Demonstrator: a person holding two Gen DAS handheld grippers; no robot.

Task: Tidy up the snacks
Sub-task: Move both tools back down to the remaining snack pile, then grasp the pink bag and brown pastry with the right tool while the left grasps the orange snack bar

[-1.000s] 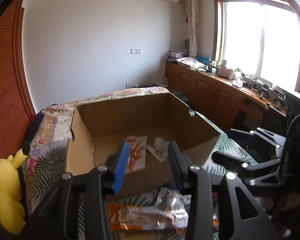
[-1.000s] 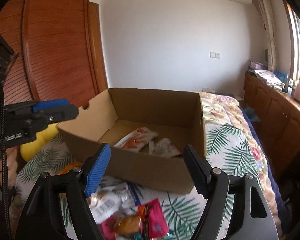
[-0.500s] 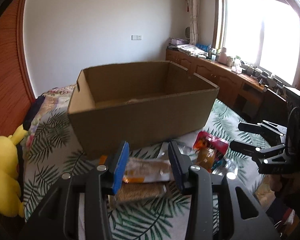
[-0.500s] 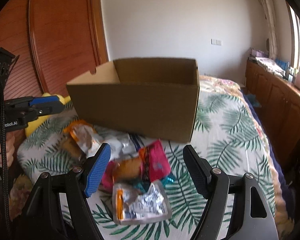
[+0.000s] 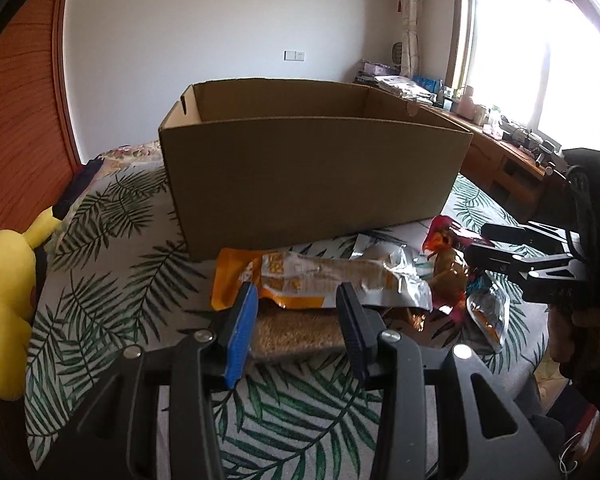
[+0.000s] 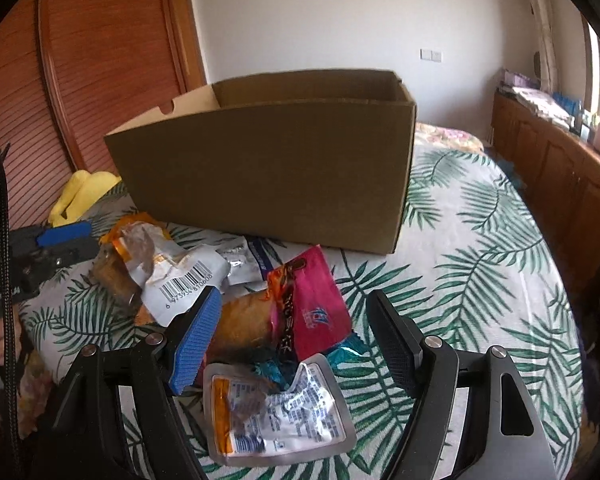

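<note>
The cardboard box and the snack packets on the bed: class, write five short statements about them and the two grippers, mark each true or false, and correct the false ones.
1. The cardboard box stands open-topped on the leaf-print bedspread. True.
2. The snack packets lie inside the box. False: they lie on the bedspread in front of it.
3. The right gripper is clamped on the pink packet. False: its jaws are open, nothing held.
4. The left gripper holds nothing. True.
5. The plush toy is blue. False: it is yellow.
</note>
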